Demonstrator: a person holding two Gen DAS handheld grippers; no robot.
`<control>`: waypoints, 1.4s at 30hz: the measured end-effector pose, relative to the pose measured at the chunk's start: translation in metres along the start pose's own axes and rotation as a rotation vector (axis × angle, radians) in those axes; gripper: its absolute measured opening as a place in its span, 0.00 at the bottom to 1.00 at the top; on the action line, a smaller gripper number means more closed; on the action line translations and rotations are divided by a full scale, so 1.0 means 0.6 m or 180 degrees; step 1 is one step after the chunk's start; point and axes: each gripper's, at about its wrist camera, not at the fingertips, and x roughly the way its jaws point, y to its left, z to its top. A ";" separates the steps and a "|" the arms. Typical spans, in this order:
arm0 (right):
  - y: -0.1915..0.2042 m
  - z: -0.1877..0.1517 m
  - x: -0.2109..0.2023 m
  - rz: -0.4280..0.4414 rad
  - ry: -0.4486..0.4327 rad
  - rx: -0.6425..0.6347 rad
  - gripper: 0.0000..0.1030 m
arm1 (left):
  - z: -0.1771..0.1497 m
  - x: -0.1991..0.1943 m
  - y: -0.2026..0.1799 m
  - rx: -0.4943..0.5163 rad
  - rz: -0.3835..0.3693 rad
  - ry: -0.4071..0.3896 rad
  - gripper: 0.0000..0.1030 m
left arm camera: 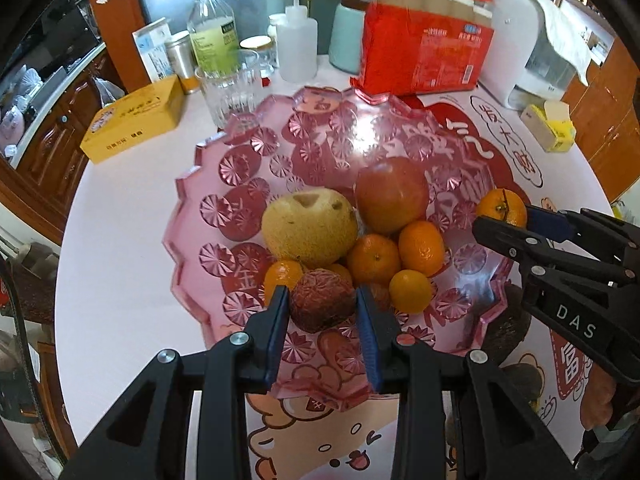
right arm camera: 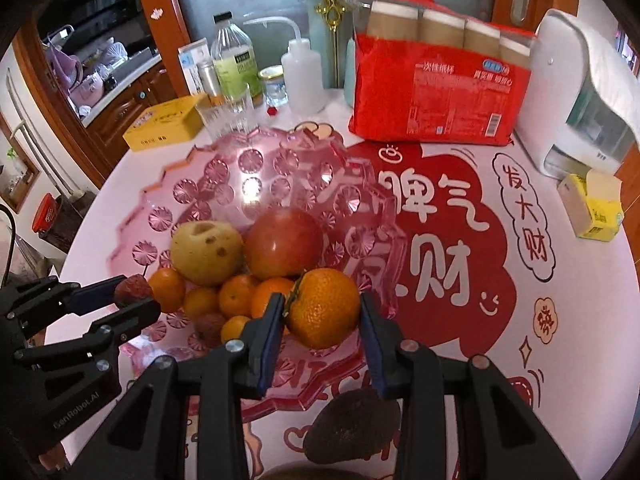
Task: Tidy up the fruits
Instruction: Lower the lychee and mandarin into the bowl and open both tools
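Observation:
A pink glass fruit bowl (left arm camera: 188,216) (right arm camera: 160,216) holds a yellow pear (left arm camera: 308,228) (right arm camera: 206,252), a red apple (left arm camera: 392,194) (right arm camera: 284,242) and several small oranges (left arm camera: 374,258). My left gripper (left arm camera: 322,304) (right arm camera: 134,292) is shut on a wrinkled dark red fruit (left arm camera: 322,300) (right arm camera: 132,290) just above the bowl's near side. My right gripper (right arm camera: 322,312) (left arm camera: 504,212) is shut on a mandarin orange (right arm camera: 324,308) (left arm camera: 500,206) over the bowl's right rim. A dark avocado (right arm camera: 352,428) lies on the table below my right gripper.
Behind the bowl stand a clear drinking glass (left arm camera: 232,88), a yellow box (left arm camera: 132,120), bottles (left arm camera: 210,28), a red pack of paper cups (left arm camera: 424,48) (right arm camera: 440,76), a white appliance (left arm camera: 524,40) and a small yellow carton (left arm camera: 550,126). The round table has a printed cloth (right arm camera: 460,280).

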 end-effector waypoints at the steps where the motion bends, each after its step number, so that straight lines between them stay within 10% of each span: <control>1: 0.001 0.000 0.003 -0.0005 0.0011 -0.0006 0.37 | -0.001 0.004 -0.002 0.0005 -0.0001 0.0012 0.31; 6: 0.003 -0.001 0.011 0.0031 0.0061 -0.0015 0.37 | -0.002 0.003 -0.005 0.0013 0.0036 -0.0034 0.61; 18: 0.004 -0.007 -0.024 0.0198 -0.0082 0.0009 0.44 | -0.009 -0.035 -0.005 -0.0020 0.0089 -0.0147 0.84; 42: -0.006 -0.055 -0.199 0.0300 -0.0533 0.0043 0.53 | -0.073 -0.192 -0.033 -0.0129 0.0043 -0.0436 0.89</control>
